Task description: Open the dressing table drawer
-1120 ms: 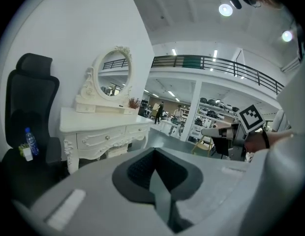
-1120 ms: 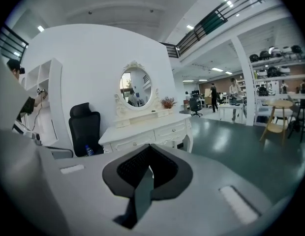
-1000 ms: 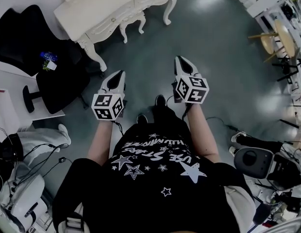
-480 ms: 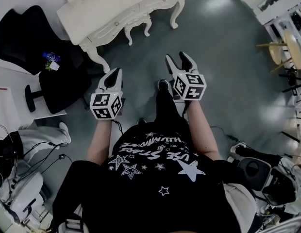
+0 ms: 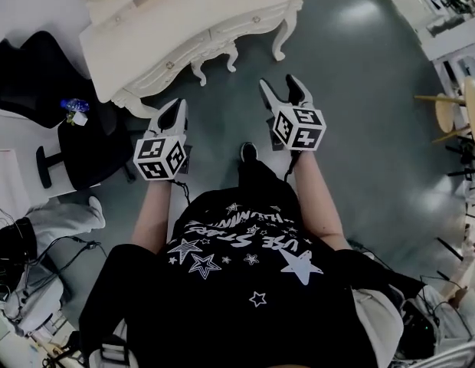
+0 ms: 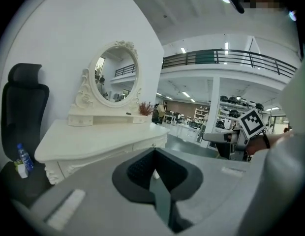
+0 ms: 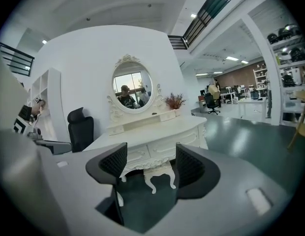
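The white dressing table [image 5: 184,18] stands at the top of the head view, its drawer fronts [image 5: 218,41] with small knobs facing me. Both grippers hang in the air short of it, touching nothing. My left gripper [image 5: 176,110] is shut, its jaws meeting in the left gripper view [image 6: 153,154] with the table top [image 6: 93,141] beyond. My right gripper [image 5: 280,87] is open; its jaws have just been opening, with nothing between them. Past its gap [image 7: 151,162], the right gripper view shows the drawers [image 7: 165,149] and an oval mirror [image 7: 133,90].
A black office chair [image 5: 38,75] with a small bottle [image 5: 73,106] on its seat stands left of the table. A white stool [image 7: 160,173] sits under the table. A wooden chair [image 5: 460,106] is at the right, and cables and gear [image 5: 31,282] lie lower left.
The person has stepped towards the dressing table, which now sits closer and larger. Both grippers came forward with them. The right jaws went from shut to open.
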Demonstrator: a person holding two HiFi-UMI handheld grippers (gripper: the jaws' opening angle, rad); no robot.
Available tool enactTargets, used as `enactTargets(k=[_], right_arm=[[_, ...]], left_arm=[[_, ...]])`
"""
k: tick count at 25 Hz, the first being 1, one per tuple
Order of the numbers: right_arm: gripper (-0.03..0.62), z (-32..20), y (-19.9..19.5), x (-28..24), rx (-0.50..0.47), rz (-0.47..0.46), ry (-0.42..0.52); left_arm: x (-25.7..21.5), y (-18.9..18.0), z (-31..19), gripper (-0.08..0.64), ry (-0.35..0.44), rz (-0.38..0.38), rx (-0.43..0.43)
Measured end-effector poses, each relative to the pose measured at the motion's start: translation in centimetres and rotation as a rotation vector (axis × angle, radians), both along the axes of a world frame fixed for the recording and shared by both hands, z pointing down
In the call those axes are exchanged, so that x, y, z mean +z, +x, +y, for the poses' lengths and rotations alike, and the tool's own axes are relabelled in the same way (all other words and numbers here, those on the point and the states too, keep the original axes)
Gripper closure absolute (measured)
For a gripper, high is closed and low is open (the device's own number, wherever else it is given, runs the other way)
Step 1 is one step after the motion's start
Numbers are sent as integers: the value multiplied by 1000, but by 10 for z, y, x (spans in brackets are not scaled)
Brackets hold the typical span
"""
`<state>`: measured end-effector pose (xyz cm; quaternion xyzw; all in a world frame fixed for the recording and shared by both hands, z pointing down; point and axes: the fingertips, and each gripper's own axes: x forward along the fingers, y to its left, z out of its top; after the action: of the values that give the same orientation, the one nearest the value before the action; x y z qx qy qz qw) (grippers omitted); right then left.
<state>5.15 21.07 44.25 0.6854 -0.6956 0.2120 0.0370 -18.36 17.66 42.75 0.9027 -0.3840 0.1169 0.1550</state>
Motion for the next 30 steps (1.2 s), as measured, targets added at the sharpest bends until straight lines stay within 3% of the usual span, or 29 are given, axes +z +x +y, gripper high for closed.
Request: enactTargets(k=[5, 11, 21, 30], right_arm=[[272, -46, 48, -1, -41, -3, 0], [272, -97, 80, -5, -105, 24, 14], [275, -146, 80, 5, -154, 28, -17], [276, -227, 96, 11, -128, 50, -35]], left_arm=[[-5, 46, -45, 560, 11, 7, -45], [-3, 83, -78, 560, 4, 31, -101], [3, 92, -120, 560, -21, 28, -131], [21, 108, -208, 560, -43, 48, -103]])
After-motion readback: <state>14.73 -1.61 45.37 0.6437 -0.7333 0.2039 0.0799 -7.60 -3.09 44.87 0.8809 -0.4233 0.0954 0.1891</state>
